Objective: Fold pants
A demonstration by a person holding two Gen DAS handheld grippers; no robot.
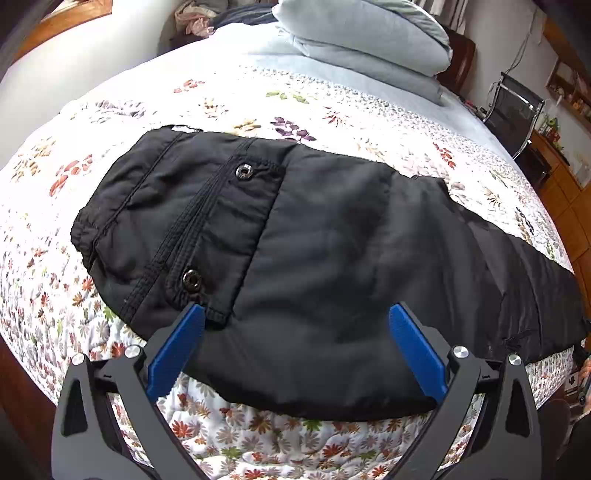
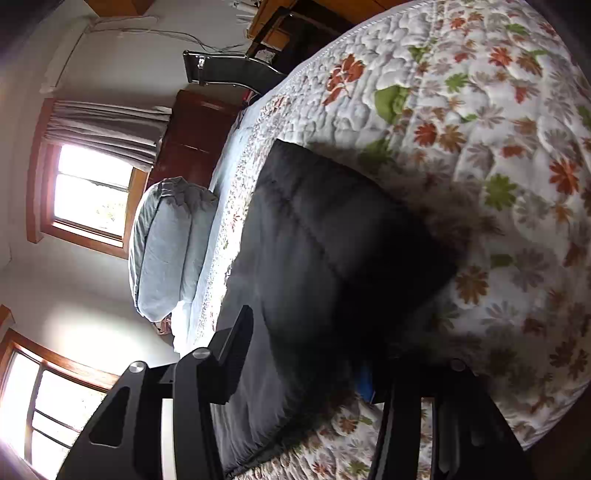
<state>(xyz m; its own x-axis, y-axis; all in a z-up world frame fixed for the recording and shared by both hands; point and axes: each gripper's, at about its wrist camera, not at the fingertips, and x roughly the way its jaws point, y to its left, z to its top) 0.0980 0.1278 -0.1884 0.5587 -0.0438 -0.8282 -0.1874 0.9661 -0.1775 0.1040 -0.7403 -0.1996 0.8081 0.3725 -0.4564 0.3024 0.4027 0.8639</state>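
The black padded nylon pants (image 1: 332,236) lie flat across the middle of the left wrist frame, waistband toward the left, legs stacked and running off to the right edge. They look already halved lengthwise, so my reading is that the crosswise fold comes next.

Your left gripper (image 1: 295,325) hangs at lower centre with blue jaws spread wide over the near hem of the seat, nothing pinched. In the right wrist view the pants (image 2: 325,258) fill the centre. Your right gripper (image 2: 310,354) straddles the leg fabric, which passes between the jaws at lower centre. Blur and shadow hide the lower pad, so I cannot tell whether it grips.

Next move, as I judge it: close on both layers at one end and carry that end over toward the other, keeping edges aligned. The cloth looks slippery.

Surface: white quilted bedspread with floral print (image 1: 258,432). Folded pale blue duvet (image 1: 369,33) upper centre; window with wooden frame (image 2: 88,192) at left in the right view.
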